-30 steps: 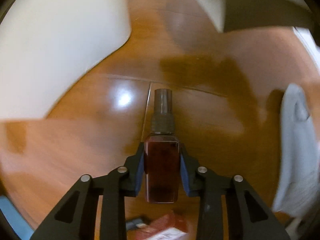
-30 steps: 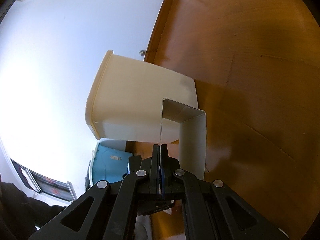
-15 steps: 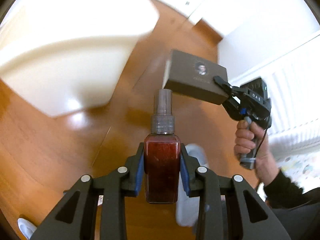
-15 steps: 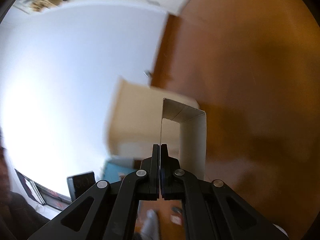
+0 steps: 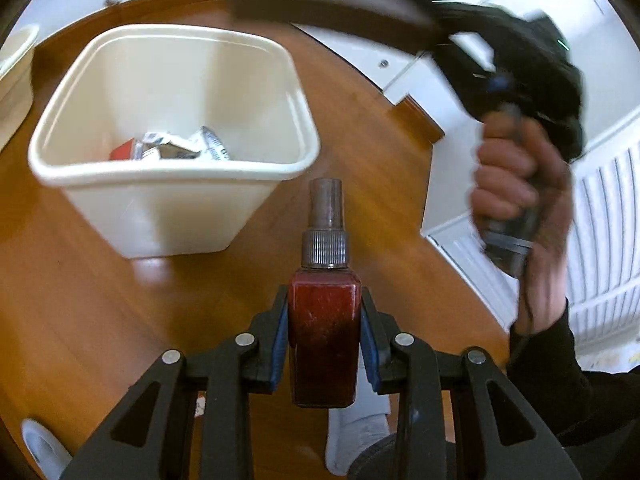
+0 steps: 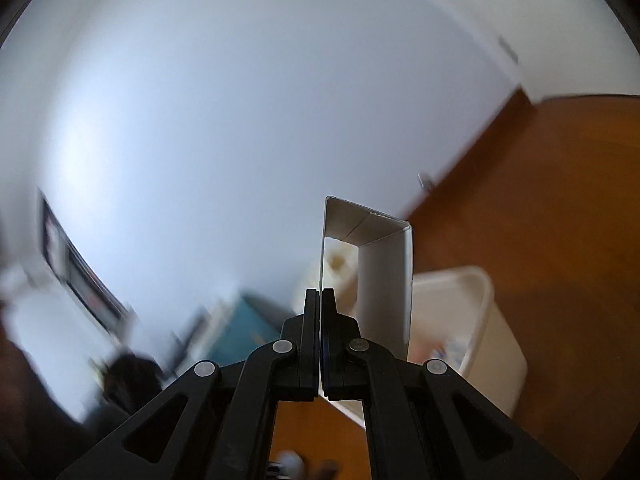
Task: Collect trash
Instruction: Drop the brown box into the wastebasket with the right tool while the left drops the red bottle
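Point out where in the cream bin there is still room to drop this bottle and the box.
The cream bin is mostly open: its far and left inner walls are bare. Crumpled wrappers crowd only the bottom near the front rim. The red bottle in the left gripper hangs short of that rim; the open box is pinched by the right gripper.

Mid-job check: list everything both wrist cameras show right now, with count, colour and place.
spray bottle: 1, dark red with grey cap, clamped in the left gripper
open cardboard box: 1, white inside, one wall pinched in the right gripper
bin: 1, cream, on the wood floor, upright
trash in bin: several pieces, white and red
second cream container: 1, at far left edge
teal object: 1, blurred
left gripper: 1, black
right gripper: 1, black
right hand: 1, gripping the handle
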